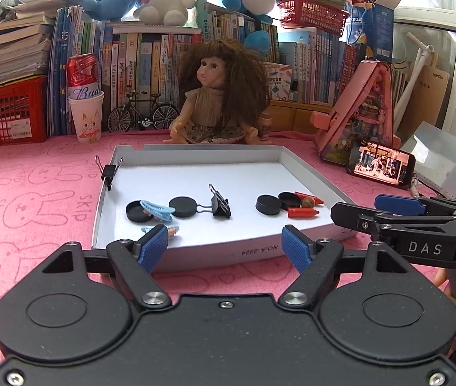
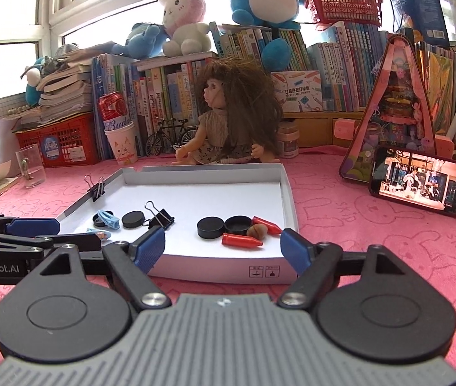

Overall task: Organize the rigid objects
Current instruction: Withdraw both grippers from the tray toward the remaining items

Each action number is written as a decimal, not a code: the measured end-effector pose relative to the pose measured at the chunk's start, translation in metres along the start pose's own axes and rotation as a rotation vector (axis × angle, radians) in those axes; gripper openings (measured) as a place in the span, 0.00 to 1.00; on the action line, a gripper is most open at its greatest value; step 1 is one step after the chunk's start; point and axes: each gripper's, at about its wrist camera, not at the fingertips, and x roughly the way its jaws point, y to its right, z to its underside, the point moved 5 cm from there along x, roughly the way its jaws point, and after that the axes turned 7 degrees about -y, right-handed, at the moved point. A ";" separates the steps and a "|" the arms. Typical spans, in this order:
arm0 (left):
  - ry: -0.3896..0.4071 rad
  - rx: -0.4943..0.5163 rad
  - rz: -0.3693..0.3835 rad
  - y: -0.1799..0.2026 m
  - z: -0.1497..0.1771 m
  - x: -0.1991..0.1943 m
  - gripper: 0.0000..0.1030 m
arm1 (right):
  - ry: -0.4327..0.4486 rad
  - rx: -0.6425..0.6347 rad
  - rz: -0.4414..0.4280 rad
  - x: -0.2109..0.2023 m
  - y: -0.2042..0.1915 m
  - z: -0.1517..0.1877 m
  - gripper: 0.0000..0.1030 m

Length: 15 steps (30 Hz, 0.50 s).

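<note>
A: Where do the things lie?

B: In the tray, just ahead of both tongs. The left tongs and right tongs are spread, pinching nothing.

A: Which is nearer the crayons?

B: The right; the near crayon lies crosswise before it.

A: Count?

B: Two crayons, four black caps, three binder clips with one on the rim, two blue hair clips, one nut.

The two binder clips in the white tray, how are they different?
The binder clip on the tray wall is clamped onto the rim, handles pointing up; the loose binder clip lies on the tray floor, touching a black round cap. The loose one looks larger, though it is nearer. Both are black with wire handles.
</note>
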 end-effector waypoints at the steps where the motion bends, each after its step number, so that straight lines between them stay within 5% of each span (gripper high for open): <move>1: -0.002 -0.001 0.003 0.000 0.002 -0.001 0.74 | 0.001 -0.009 0.000 -0.001 -0.001 0.002 0.84; 15: -0.035 0.020 0.048 0.003 0.032 -0.016 0.74 | -0.004 -0.030 -0.031 -0.019 -0.006 0.026 0.84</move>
